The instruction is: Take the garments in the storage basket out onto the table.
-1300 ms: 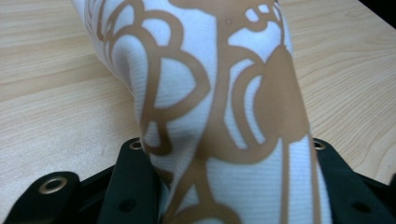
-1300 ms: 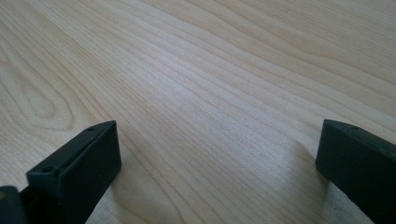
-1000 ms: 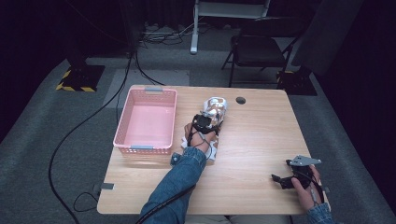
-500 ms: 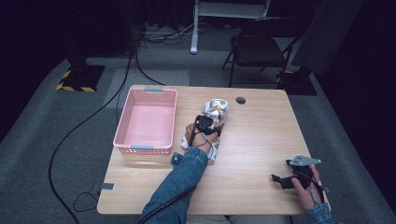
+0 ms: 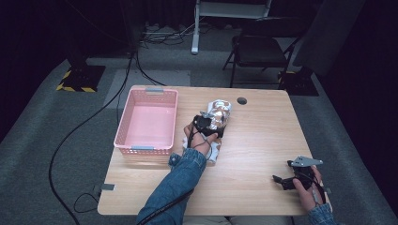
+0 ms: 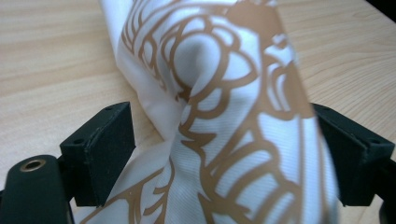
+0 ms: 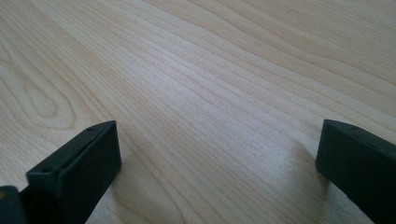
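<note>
A pink plastic lattice basket (image 5: 146, 123) is sitting left of centre on the pale wood-grain table (image 5: 263, 140). Just right of it, at mid-frame, the left gripper (image 5: 206, 125) is resting over a crumpled white cloth (image 5: 219, 115) printed with brown swirls; its jaws have just been opening, the cloth lying loose between them. Lower right, the right gripper (image 5: 280, 182) is gaping wide over bare wood.

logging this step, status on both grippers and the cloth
Left gripper jaws just been opening, patterned cloth between them, unclamped. Right gripper open over bare table. Pink basket beside cloth.
</note>
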A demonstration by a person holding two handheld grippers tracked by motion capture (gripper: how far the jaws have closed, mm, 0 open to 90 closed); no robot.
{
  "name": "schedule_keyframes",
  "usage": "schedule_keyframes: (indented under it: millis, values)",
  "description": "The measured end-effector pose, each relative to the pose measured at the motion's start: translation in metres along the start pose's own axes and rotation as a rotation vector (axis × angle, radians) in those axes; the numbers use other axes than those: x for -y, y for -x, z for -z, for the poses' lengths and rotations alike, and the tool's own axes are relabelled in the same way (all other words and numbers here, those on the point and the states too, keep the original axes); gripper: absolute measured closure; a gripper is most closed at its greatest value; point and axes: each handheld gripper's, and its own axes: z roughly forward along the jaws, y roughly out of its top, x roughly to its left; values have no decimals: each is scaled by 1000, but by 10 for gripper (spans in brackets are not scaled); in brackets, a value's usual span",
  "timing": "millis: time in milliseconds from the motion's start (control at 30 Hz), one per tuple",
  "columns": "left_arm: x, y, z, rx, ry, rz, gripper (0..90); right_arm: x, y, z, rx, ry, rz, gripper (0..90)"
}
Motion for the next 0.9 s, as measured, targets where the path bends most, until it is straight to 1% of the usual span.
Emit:
schedule_keyframes:
  millis: [33,67,100,133,200,233,300,400,433,500,533,567,600,667,700,733,767,800,900]
  values:
    - [0,0,0,0,0,0,115,0,0,0,0,0,0,0]
    - [-2,1,5,3,19,-14,113,0,0,0,-1,0,1,0]
    - [-2,1,5,3,19,-14,112,0,0,0,-1,0,1,0]
    - [-5,3,11,7,37,-28,112,0,0,0,-2,0,1,0]
    - [-6,5,17,10,55,-31,111,0,0,0,-2,1,1,0]
    - [-7,6,19,13,60,-41,110,0,0,0,-2,1,1,0]
    - [-8,8,25,11,76,-43,110,0,0,0,-2,1,2,0]
    - [-10,12,34,22,93,-47,111,0,0,0,-2,1,2,0]
    - [-10,12,34,22,93,-47,111,0,0,0,-2,1,1,0]
    - [-11,14,43,27,112,-53,111,0,0,0,-2,1,2,0]
    - [-12,15,46,29,116,-55,111,0,0,0,-2,1,2,0]
    - [-12,15,46,29,116,-55,112,0,0,0,-2,1,2,0]
    - [-13,16,53,29,127,-65,114,0,0,0,-2,1,2,0]
    - [-13,18,58,29,132,-73,116,0,0,0,-2,1,1,0]
    - [-13,18,58,29,132,-73,115,0,0,0,-2,1,1,0]
    - [-14,19,63,36,138,-75,115,0,0,0,-2,1,2,0]
    - [-14,19,63,36,138,-75,115,0,0,0,-2,1,2,0]
    - [-14,21,67,44,143,-78,115,0,0,0,-2,1,2,0]
    - [-14,23,74,48,154,-82,114,0,0,0,-2,0,2,0]
